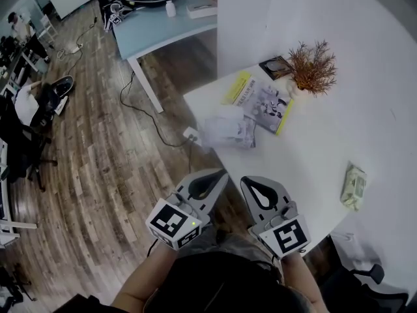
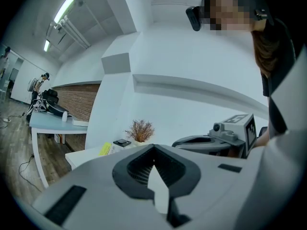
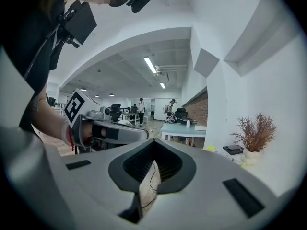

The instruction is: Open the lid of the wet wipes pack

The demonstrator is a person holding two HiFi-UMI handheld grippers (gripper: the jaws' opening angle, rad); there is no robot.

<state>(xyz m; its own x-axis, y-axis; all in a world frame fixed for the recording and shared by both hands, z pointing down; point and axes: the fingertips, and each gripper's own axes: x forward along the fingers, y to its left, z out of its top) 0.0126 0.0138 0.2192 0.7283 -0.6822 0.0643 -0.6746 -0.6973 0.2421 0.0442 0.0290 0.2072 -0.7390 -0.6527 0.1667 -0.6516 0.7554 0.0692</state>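
The wet wipes pack [image 1: 228,130], a pale, crinkled and blurred packet, lies near the left edge of the white table [image 1: 313,142]. My left gripper [image 1: 218,175] is shut with nothing in it and hangs over the floor just short of the table's near corner, below the pack. Beside it, my right gripper [image 1: 251,182] is also shut and empty. In the left gripper view the jaws [image 2: 153,147] meet at a point, and the right gripper [image 2: 216,140] shows alongside. The right gripper view shows closed jaws [image 3: 153,143] too, with the left gripper [image 3: 115,131] next to them. Neither gripper view shows the pack.
A magazine with a yellow edge [image 1: 264,103] lies beyond the pack. A dried orange plant in a small pot [image 1: 313,67] and a dark flat item [image 1: 275,66] stand by the wall. A small greenish packet [image 1: 354,186] sits at the right edge. A cable [image 1: 146,113] runs across the wooden floor.
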